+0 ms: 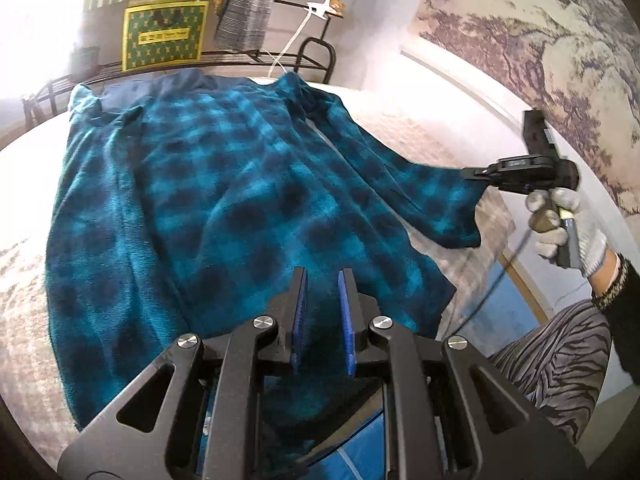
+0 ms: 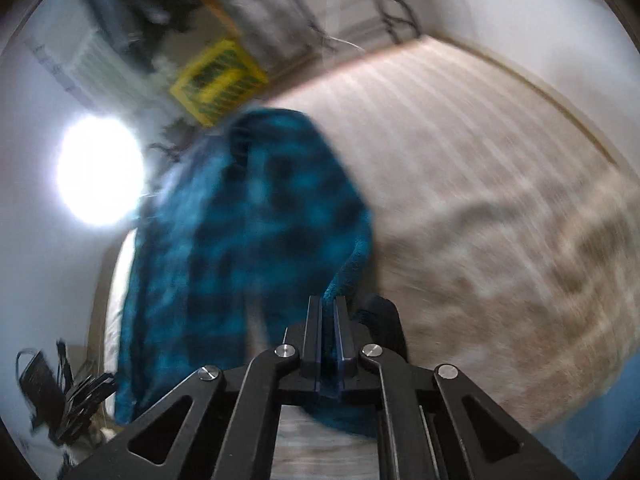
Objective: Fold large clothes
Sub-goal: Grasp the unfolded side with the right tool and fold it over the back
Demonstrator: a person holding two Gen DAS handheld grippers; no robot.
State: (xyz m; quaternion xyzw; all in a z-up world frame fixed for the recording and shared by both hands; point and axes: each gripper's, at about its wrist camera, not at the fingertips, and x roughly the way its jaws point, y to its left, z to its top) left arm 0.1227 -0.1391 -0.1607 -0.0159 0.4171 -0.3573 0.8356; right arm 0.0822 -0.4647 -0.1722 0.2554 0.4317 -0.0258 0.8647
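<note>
A large teal and black checked fleece garment (image 1: 224, 184) lies spread on a beige patterned bed cover (image 1: 24, 280). My left gripper (image 1: 324, 280) is at the near hem, its blue pads closed on the thick fabric that runs between them. To the right, my right gripper (image 1: 474, 173) pinches the end of the right sleeve (image 1: 420, 184) and holds it lifted off the bed. In the blurred right wrist view the jaws of the right gripper (image 2: 328, 300) are shut on the sleeve's edge, and the sleeve (image 2: 248, 220) stretches away over the cover (image 2: 480, 200).
A gloved hand (image 1: 568, 224) holds the right gripper, above a leg in zebra-striped cloth (image 1: 560, 352). Behind the bed are a black metal rack (image 1: 312, 52), a yellow-green box (image 1: 164, 32) and hanging grey cloth (image 1: 248, 4). A tree mural (image 1: 540, 40) covers the right wall. Black cables (image 2: 52, 392) lie low left.
</note>
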